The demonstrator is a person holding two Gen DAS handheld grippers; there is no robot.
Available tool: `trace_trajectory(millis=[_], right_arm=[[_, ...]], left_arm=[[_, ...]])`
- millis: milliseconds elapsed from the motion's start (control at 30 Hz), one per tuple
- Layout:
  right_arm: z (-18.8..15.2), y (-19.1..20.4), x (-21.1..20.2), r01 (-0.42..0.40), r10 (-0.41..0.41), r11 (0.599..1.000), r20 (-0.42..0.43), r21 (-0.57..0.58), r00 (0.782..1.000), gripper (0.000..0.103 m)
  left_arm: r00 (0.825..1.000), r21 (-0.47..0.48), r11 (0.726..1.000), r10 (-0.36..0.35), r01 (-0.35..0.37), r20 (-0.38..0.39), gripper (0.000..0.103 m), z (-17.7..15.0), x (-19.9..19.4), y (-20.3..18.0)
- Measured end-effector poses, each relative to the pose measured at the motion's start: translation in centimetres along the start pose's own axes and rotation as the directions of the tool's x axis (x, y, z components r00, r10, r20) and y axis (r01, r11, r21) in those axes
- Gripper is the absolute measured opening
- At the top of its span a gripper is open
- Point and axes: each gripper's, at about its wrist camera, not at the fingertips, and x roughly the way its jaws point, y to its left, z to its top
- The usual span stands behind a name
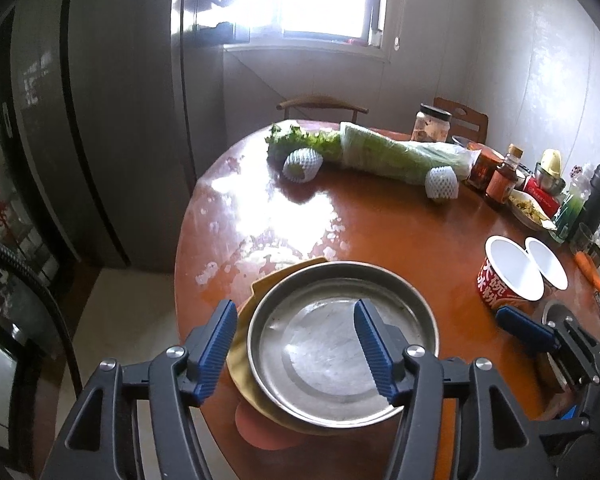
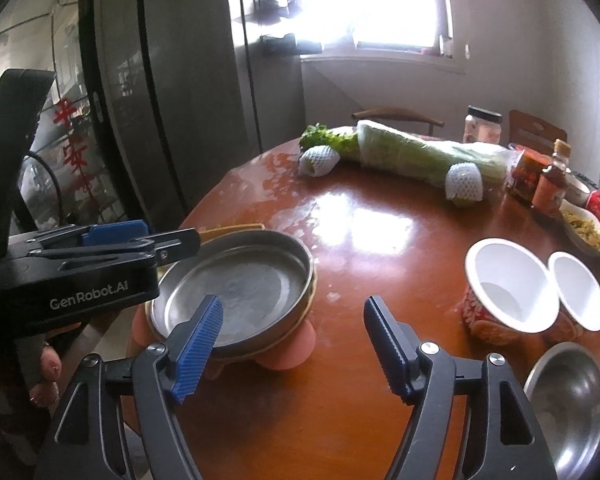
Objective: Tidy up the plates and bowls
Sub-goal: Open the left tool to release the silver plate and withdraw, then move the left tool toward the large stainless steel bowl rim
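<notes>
The metal plate [image 1: 342,344] now sits on top of a yellow plate [image 1: 244,340], and under these a pink plate [image 1: 256,428] shows at the near edge, so the plate stack at the near left edge of the round surface [image 1: 380,220] looks finished. The left claw [image 1: 296,344] hangs above this stack with its jaws standing wide, one finger outside the left rim and one over the middle of the metal plate, and no pad presses on anything. The right claw [image 2: 292,344] is also wide and holds nothing; it hovers over bare wood just to the right of the stack. I judge that the plates are done and the bowls come next. Two white paper bowls [image 2: 508,284] with red outsides stand side by side on the right part of the surface, and a steel bowl [image 2: 568,396] rests nearer, at the right edge. The next move probably calls for the right claw to go to the right, bring one pad inside a rim and one outside, and close gently, because the paper wall may bend easily. Whether the two paper bowls touch each other I cannot tell surely, as the fisheye view bends that part. Far on the surface lies a wrapped cabbage [image 1: 400,156] beside the bottles [image 1: 504,176], well apart from the work.
</notes>
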Motion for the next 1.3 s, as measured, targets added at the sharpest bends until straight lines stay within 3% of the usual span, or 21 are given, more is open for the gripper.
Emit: trace_trajectory(millis=[233, 467, 833, 1300], right_arm=[[0.4, -1.2, -2.3, 0.056, -0.055, 0.998, 0.076, -0.002, 0.996, 0.077], [0.8, -3.5, -4.2, 0.059, -0.065, 0.997, 0.108, 0.052, 0.992, 0.078], [0.8, -6.4, -8.8, 0.143, -0.150, 0.988, 0.203, 0.051, 0.968, 0.081], [-0.3, -10.3, -13.8, 0.162, -0.177, 0.984, 0.243, 0.080, 0.954, 0.087]], left_arm=[[0.999, 0.008, 1.000, 0.020, -0.020, 0.046, 0.062, 0.3, -1.9, -1.4], [0.996, 0.036, 0.999, 0.018, -0.021, 0.086, 0.064, 0.7, -3.8, -3.7], [0.991, 0.070, 0.997, 0.013, -0.023, 0.131, 0.069, 1.3, -6.1, -7.3], [0.991, 0.126, 0.991, -0.050, 0.034, 0.125, 0.073, 0.9, -7.7, -12.7]])
